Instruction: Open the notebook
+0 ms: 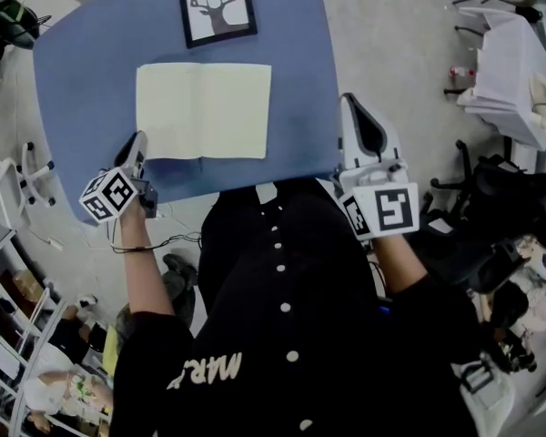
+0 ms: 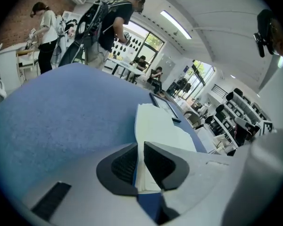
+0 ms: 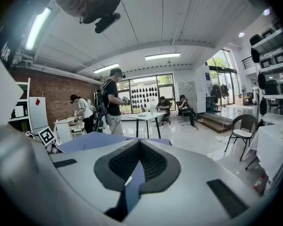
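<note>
Jaws of the left gripper [image 2: 140, 144] stand a narrow slit apart, clamping nothing; pale paper and a strip of blue show through the slit. Notebook [image 1: 203, 110] lies open and flat on the blue table [image 1: 82, 71], its near corner at the left gripper's tip, pages extending ahead of it. Right gripper [image 3: 139, 142]: jaws together, empty, at the table edge, well apart from the notebook. Framed deer picture [image 1: 217, 5] lies just beyond the notebook.
</note>
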Demonstrator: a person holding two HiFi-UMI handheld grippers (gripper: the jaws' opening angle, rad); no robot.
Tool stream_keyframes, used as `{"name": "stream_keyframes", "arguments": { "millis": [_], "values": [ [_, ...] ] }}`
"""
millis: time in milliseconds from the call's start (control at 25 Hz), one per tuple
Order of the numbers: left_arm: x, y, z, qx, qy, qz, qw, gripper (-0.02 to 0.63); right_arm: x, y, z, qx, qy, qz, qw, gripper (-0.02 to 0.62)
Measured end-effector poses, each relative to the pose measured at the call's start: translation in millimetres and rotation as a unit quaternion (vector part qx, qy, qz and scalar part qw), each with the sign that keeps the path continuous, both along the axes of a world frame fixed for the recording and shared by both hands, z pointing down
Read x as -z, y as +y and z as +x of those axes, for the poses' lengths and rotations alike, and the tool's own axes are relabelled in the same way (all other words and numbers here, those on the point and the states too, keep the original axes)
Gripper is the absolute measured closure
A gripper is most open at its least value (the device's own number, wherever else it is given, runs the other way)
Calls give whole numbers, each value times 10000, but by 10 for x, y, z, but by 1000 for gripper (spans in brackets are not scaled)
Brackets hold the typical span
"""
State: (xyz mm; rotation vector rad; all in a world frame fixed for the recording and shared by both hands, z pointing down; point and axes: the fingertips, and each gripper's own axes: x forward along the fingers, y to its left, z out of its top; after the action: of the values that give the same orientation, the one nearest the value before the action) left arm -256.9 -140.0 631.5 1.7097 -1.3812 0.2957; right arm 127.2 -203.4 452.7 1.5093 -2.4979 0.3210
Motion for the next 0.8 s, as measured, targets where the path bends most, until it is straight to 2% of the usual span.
{"name": "stream_keyframes", "arguments": {
  "millis": [120,240,440,560,600,680,800],
  "values": [
    [-125,39,6,3,-41,-118,9999,561,-33,33,-17,-26,65,-38,10000,589],
    [-201,79,-7,-66,-381,-251,9989,560,-28,30,-62,-22,78,-48,10000,589],
    [-252,66,-13,-167,-790,-205,9965,555,-45,-1,-111,13,70,-25,10000,589],
    [-280,74,-54,-303,-1250,-199,9915,544,-51,-13,-109,17,86,-12,10000,589],
    [-278,78,-60,-388,-1438,-196,9887,524,-44,-13,-101,14,89,-5,10000,589],
    [-231,76,-14,-605,-1634,-128,9846,442,-15,-11,-86,8,104,12,9999,589],
    [-154,58,58,-751,-1700,-40,9826,434,16,-17,-77,2,153,26,9999,589]
  ]
}}
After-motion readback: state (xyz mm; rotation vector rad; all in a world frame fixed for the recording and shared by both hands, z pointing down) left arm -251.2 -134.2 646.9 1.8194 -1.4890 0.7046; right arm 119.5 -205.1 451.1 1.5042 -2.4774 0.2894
